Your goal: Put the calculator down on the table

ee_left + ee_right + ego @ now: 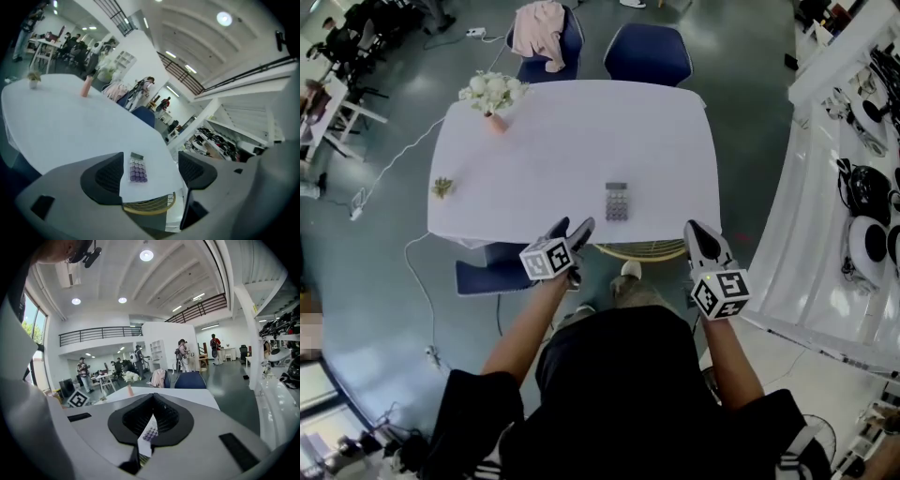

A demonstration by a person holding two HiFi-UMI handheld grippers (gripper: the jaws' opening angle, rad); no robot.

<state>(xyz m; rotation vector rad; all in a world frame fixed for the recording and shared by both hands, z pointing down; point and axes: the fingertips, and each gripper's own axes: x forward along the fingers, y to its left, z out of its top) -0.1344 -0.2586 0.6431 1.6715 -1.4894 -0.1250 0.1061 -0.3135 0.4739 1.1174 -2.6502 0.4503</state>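
The calculator (617,202), grey with purple keys, lies flat on the white table (572,141) close to its near edge, with nothing touching it. My left gripper (570,228) hovers just off that edge, to the calculator's near left, with its jaws wide open and empty. In the left gripper view the calculator (137,169) shows on the table well beyond the open left gripper (150,171). My right gripper (701,232) hangs off the table's near right corner, its tips together and empty. The right gripper view shows the right gripper (152,401) shut, with the calculator (150,433) glimpsed behind the pads.
A pink vase of white flowers (492,94) stands at the table's far left, and a small plant (442,187) at its left edge. Two blue chairs (647,52) stand behind the table, one draped with a pink garment (540,33). Another chair (492,272) and a wire basket (642,250) sit below the near edge. A white counter (825,244) runs along the right.
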